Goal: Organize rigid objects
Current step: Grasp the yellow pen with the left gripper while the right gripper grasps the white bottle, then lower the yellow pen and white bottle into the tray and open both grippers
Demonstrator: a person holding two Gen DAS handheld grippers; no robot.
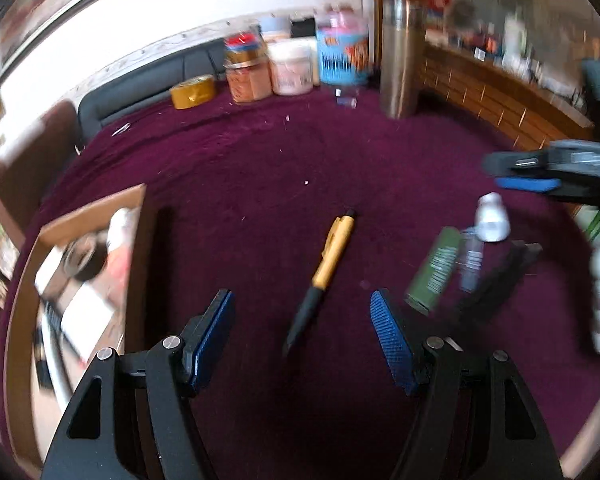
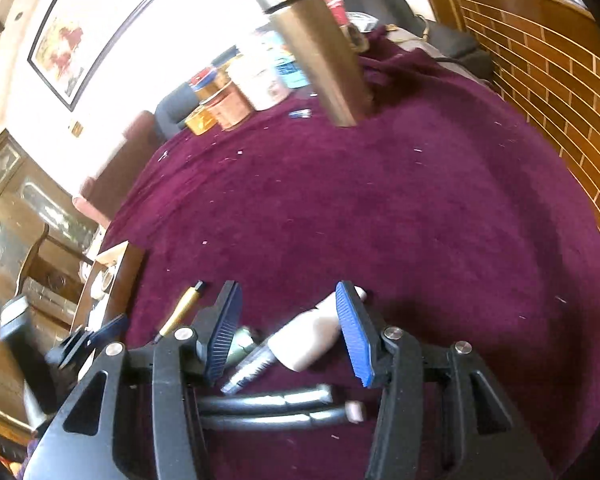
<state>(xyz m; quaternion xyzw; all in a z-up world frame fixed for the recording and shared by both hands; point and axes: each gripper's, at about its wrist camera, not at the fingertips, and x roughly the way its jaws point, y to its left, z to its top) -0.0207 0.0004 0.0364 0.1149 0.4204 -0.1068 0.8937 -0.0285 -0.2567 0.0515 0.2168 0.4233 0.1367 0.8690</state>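
Note:
A yellow and black pen (image 1: 327, 267) lies on the maroon cloth (image 1: 300, 152), just ahead of my open left gripper (image 1: 303, 312), between its fingers' line. To its right lie a green tube (image 1: 434, 272), a clear tube (image 1: 472, 260), a small white bottle (image 1: 492, 218) and a black tool (image 1: 496, 280). My right gripper (image 2: 288, 320) is open over the white bottle (image 2: 308, 340), which lies between its blue pads without contact that I can see. The pen (image 2: 182, 308) shows at its left. The right gripper also shows in the left wrist view (image 1: 540, 172).
A cardboard box (image 1: 80, 280) holding several items sits at the left edge of the cloth. A steel flask (image 1: 400, 56) and several jars (image 1: 288, 64) and a tape roll (image 1: 192, 91) stand along the far side. A wooden brick-pattern wall (image 2: 548, 80) runs at right.

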